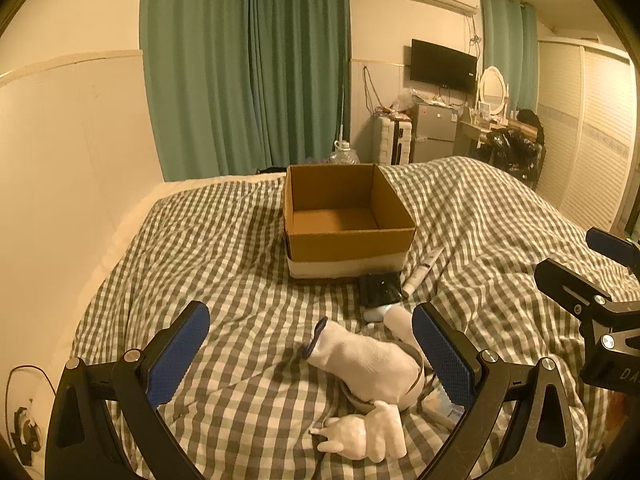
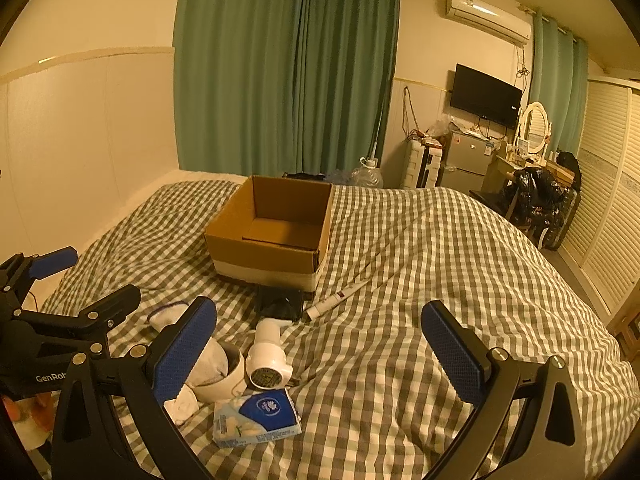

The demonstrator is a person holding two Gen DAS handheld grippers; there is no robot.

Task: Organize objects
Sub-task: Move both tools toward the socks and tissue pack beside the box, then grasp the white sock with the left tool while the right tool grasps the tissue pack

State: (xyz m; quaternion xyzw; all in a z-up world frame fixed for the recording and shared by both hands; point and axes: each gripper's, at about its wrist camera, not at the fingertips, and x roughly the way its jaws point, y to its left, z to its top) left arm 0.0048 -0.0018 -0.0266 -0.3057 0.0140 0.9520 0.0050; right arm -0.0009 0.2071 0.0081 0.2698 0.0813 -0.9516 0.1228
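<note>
Left gripper (image 1: 310, 354): jaws spread wide, holding nothing, above a white sock (image 1: 368, 358) on the checked bed (image 1: 224, 248). Right gripper (image 2: 318, 350): jaws likewise apart and empty. Cardboard box (image 1: 348, 220): open-topped, empty, further up the bed. Black pouch (image 1: 379, 289) and white tube (image 1: 424, 270): just in front of the box. Hair dryer (image 2: 268, 356) and tissue pack (image 2: 258, 416): close by the sock

Open cardboard box (image 1: 348, 216) upright mid-bed; sock (image 1: 360, 356), hairdryer (image 2: 267, 356), tissue pack (image 2: 256, 416), tube (image 2: 336, 300) scattered before it.
</note>
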